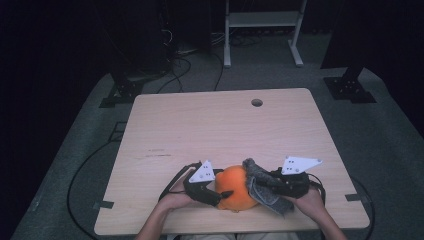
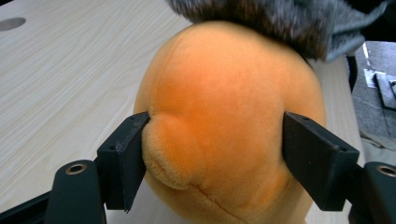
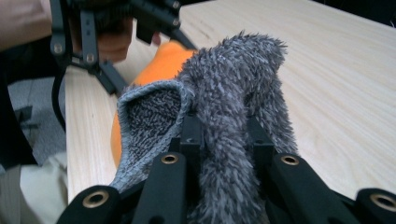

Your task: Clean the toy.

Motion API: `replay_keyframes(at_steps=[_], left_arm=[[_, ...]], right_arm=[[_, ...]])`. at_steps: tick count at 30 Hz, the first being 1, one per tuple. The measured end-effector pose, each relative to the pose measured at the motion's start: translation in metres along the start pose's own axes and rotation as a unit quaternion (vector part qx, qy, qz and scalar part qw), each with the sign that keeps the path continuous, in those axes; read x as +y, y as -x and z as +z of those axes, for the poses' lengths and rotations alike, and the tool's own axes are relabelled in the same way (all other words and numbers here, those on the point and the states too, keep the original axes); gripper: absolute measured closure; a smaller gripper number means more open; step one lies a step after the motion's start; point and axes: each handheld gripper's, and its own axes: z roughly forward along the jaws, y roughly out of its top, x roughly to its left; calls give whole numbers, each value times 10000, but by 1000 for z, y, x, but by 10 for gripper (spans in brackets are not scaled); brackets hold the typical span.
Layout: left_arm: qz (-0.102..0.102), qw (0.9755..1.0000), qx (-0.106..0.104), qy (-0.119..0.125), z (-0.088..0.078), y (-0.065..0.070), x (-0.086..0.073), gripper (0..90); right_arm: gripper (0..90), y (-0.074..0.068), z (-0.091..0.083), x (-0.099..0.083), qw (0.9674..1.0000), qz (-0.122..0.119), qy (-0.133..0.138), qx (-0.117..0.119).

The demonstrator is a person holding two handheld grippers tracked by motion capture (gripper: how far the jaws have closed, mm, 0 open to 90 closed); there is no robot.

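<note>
An orange plush toy (image 1: 237, 187) lies near the table's front edge. My left gripper (image 1: 220, 194) is shut on it; in the left gripper view both pads (image 2: 126, 161) press into the orange plush toy (image 2: 229, 121). A grey fuzzy cloth (image 1: 260, 185), like a small hat or sock, hangs against the toy's right side. My right gripper (image 1: 265, 183) is shut on the grey fuzzy cloth (image 3: 233, 107), whose pile bunches up between the jaws. Behind the cloth in the right gripper view shows a strip of the orange plush toy (image 3: 163, 65) and the left gripper (image 3: 159, 21).
The light wooden table (image 1: 220, 130) has a round cable hole (image 1: 257, 102) near its far edge. Black cables trail off the left side onto grey carpet. A white metal stand (image 1: 262, 30) is on the floor behind the table.
</note>
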Motion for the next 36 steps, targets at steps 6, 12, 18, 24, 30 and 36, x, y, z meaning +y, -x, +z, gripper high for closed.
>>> replay_keyframes(at_steps=[6,12,18,24,30,36], left_arm=[[-433,9984,-44,347,-3,-4,19,146],[-479,9986,-206,42,13,2,17,288],[557,9955,345,684,7,12,31,408],[365,9966,463,574,6,-3,20,293],[102,9983,484,294,5,-5,17,299],[43,9985,494,211,2,-6,11,326]], right_arm=[[736,-14,-5,-4,9997,-218,-88,-47],[736,-21,-10,-5,9988,-405,-233,-149],[737,-16,-23,3,9988,-344,0,-343],[738,-12,0,11,9984,-392,-52,-399],[738,-17,11,9,9982,-477,-40,-370],[738,6,1,-17,9980,-29,-275,-560]])
